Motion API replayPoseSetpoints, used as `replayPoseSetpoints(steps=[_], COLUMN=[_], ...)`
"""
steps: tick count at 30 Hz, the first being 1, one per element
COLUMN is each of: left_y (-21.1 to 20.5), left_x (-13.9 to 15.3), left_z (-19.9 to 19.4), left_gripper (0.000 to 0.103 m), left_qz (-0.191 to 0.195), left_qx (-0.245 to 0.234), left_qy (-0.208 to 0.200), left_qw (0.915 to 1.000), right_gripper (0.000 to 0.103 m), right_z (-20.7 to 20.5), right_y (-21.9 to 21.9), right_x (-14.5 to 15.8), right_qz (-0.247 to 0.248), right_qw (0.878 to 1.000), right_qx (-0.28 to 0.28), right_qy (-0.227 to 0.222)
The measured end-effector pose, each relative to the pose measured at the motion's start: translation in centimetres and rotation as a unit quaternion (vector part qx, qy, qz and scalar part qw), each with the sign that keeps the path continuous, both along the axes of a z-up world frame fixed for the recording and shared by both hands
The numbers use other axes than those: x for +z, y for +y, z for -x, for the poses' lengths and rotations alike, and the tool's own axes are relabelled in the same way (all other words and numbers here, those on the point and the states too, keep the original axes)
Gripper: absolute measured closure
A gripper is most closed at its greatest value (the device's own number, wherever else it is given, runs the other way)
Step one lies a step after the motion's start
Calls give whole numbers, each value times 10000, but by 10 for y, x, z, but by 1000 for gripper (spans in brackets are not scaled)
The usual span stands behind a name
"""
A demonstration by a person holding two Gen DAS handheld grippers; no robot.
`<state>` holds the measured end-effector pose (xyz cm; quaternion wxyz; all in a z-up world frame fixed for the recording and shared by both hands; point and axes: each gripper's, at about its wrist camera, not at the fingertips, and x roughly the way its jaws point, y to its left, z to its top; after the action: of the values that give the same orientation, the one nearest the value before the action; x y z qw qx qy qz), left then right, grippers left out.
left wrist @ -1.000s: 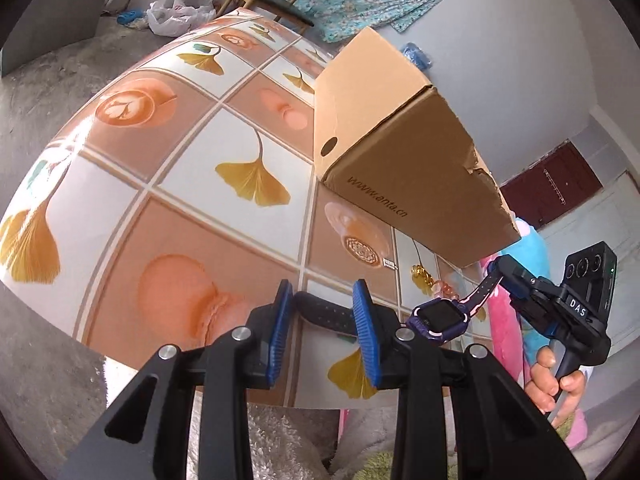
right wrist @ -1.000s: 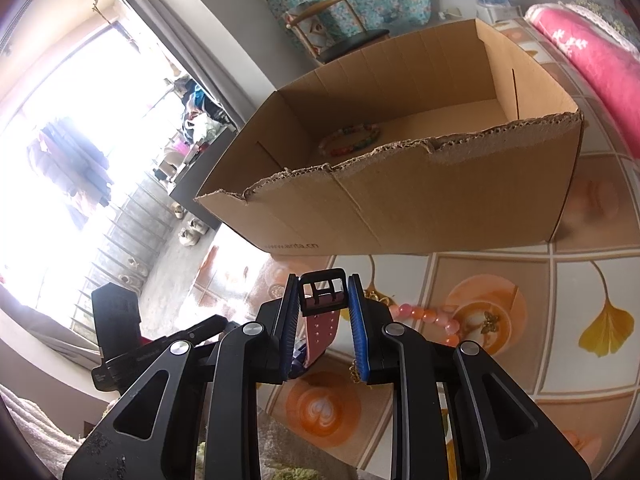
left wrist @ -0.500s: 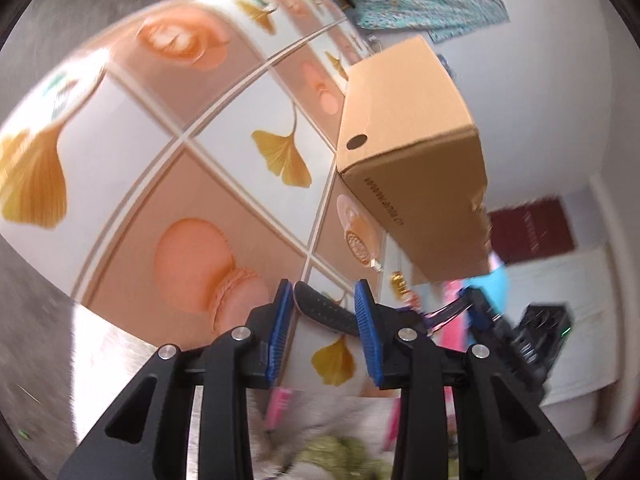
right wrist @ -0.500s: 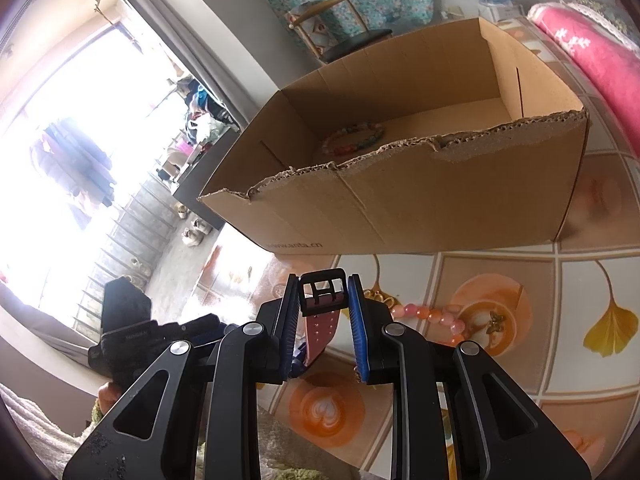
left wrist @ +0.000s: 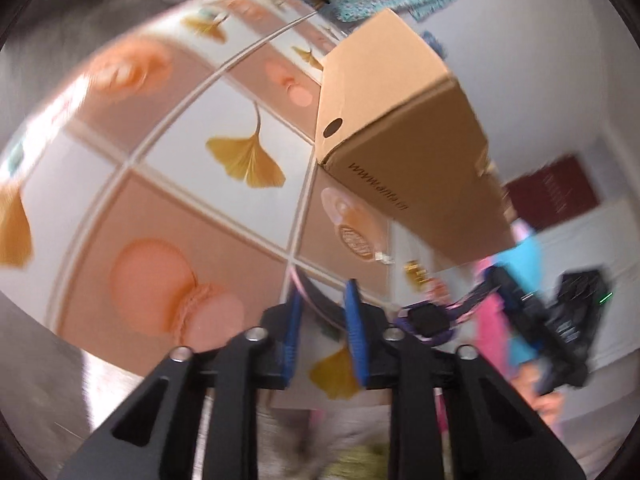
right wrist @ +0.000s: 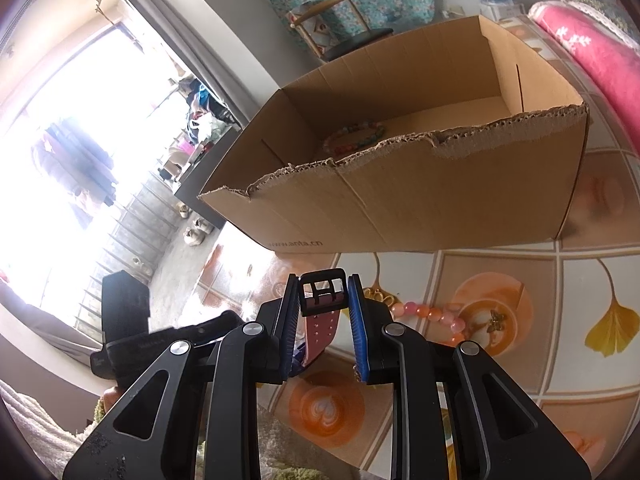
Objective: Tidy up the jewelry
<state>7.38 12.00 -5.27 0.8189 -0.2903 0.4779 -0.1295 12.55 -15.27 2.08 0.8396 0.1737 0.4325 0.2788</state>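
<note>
A purple watch [left wrist: 426, 316] hangs stretched between my two grippers above the patterned tablecloth [left wrist: 192, 216]. My left gripper [left wrist: 322, 294] has the dark strap end [left wrist: 320, 301] between its blue pads, touching both, and its jaws are closing on it. My right gripper [right wrist: 323, 279] is shut on the black buckle [right wrist: 322, 286] of the pink-lined strap [right wrist: 320, 330]. In the left wrist view the right gripper [left wrist: 498, 280] shows blurred at the right, a hand under it. An open cardboard box [right wrist: 400, 200] stands just beyond, a bead bracelet [right wrist: 352, 136] inside it.
A pink bead bracelet [right wrist: 432, 314] and a gold piece [right wrist: 380, 294] lie on the cloth in front of the box [left wrist: 400, 120]. A pink blanket [right wrist: 592, 52] lies at the far right, a chair [right wrist: 340, 28] behind the box. The table's edge runs close below both grippers.
The left gripper's jaws have narrowed on the strap and its view has swung and blurred. The right gripper still holds the buckle, unmoved.
</note>
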Motion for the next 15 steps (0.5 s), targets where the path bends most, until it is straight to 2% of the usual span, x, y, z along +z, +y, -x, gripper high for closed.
replayPoseSetpoints(steps=[3,4,7,9,13,15], left_y=[-13,-19,-34,-38,-39,-41], left_x=[7,10,17,23,44,58], left_z=[2,3,8,12,19,22], left_gripper=[94,94,98,100,100,100], left_qz=[-761,-1087,-1734,-1884,-1788,-1817], left_qx=[-159,-230,-391,-468,-547,-591], left_qy=[-191,-285,-522,-692,-985,-1206], left_qw=[9968,9934,9827,9785,9774,9741], right_gripper=[81,81,82,82,82,82], right_z=[1,2,7,11,20,23], right_y=[0,1,2,4,3,2], right_x=[0,1,7,11,24,32], right_qz=[3,16,11,28,-22,-65], right_qw=[10000,10000,9998,9995,9988,9982], right_qx=[15,15,59,82,100,115], right_qy=[-24,-60,-202,-290,-489,-590])
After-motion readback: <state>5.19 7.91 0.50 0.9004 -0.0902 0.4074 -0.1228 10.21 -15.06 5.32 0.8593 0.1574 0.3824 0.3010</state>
